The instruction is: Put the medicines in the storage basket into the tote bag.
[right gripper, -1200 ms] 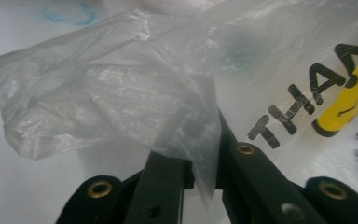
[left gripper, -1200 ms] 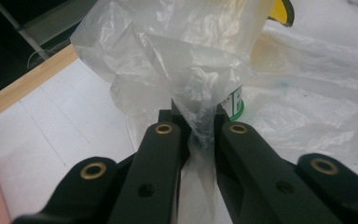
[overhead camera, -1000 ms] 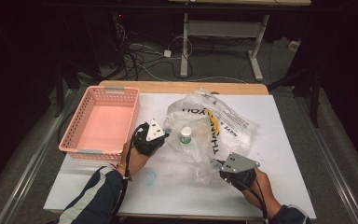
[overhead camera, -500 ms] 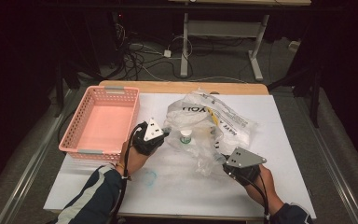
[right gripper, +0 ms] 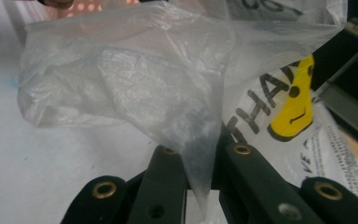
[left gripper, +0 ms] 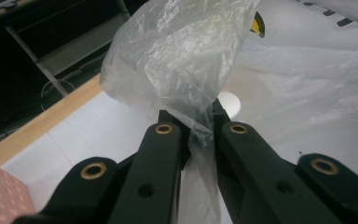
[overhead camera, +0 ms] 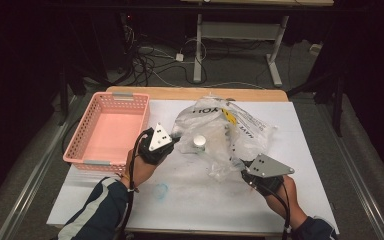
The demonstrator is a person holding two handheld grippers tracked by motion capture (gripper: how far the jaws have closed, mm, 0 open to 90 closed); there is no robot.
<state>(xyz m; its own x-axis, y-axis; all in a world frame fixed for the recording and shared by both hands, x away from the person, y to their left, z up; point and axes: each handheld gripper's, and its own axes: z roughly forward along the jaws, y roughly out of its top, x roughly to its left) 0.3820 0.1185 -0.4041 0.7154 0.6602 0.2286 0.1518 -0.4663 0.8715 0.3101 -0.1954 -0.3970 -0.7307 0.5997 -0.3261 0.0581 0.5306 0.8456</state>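
Note:
A thin clear plastic bag with black lettering and a yellow smiley lies in the middle of the white table. A white-capped bottle stands inside it. My left gripper is shut on the bag's left edge, and the film bunches between its jaws. My right gripper is shut on the bag's near right edge, with the film pinched between its jaws and the smiley just beyond.
An empty pink basket sits at the table's left edge. A small blue mark lies on the white tabletop near the person's left forearm. Cables and a desk frame stand on the floor beyond the table.
The right gripper has moved right and slightly away from the bag's middle, stretching the bag's mouth wider. The left gripper has barely moved.

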